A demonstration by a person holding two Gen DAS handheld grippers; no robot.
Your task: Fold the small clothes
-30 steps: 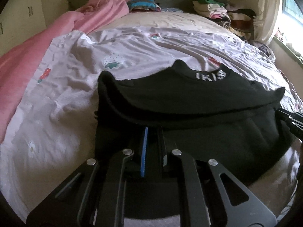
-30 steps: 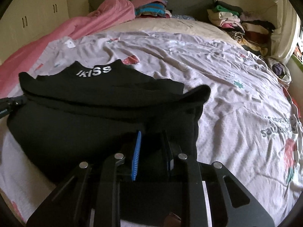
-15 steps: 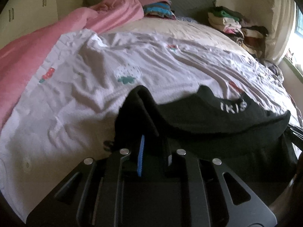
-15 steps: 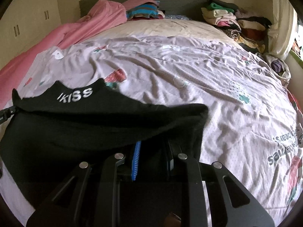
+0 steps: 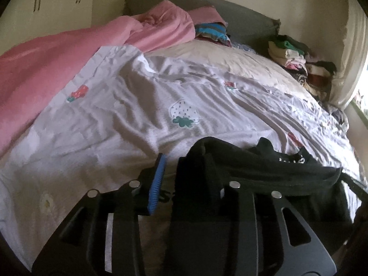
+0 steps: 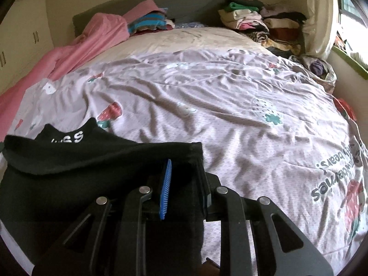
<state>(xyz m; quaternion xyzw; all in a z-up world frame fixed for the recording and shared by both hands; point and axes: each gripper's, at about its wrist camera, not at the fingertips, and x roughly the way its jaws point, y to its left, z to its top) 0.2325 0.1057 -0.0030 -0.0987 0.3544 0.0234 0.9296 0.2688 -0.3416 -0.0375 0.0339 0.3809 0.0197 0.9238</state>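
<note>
So the left gripper (image 5: 184,170) has just been opening: its blue pad (image 5: 156,185) stands clear of the black top (image 5: 253,172), which bunches against the other finger. The right gripper (image 6: 184,179) is clamped on the top's (image 6: 69,161) edge. It lies on the strawberry-print bedspread (image 6: 207,115). White collar lettering shows "SS"; the bedspread's upside-down print is unclear.
</note>
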